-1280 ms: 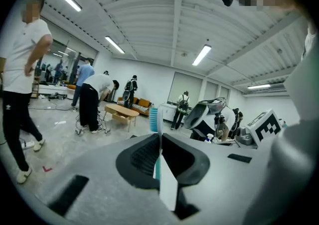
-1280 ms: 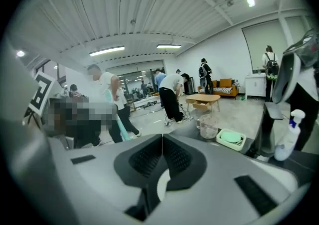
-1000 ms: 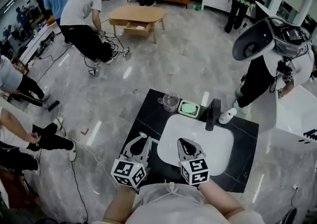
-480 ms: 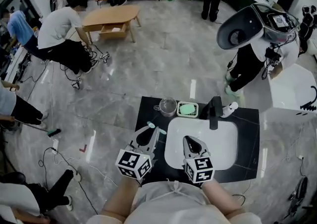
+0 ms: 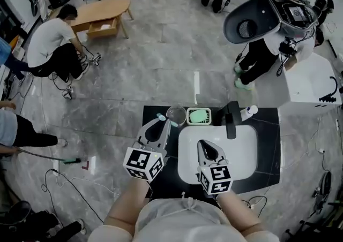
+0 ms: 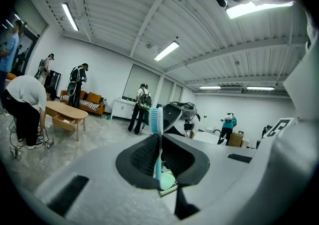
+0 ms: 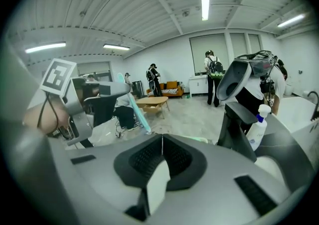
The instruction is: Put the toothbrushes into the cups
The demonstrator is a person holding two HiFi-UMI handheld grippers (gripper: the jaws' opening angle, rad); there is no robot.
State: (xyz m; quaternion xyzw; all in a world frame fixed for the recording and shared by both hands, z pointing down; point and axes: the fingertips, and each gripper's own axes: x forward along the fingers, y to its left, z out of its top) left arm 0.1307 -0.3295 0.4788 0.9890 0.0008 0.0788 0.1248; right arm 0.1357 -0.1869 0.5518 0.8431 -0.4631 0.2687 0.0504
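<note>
While the black table with its white sink stood on grey floor, the left tool gripped a toothbrush beside the cup; the right tool hung shut, empty.

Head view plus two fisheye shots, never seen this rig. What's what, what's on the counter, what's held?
No robot here: a person holds a two-jaw gripper in each hand, each with a marker cube. The head view comes from a camera on the person's head, looking down. The other two come from cameras riding on each gripper, looking along its jaws. The left gripper is shut on a blue-bristled toothbrush, held near a clear glass cup but not in it. The right gripper is shut and empty, over the white sink. On the black counter: the cup, a green soap dish, a black faucet and a white bottle.
</note>
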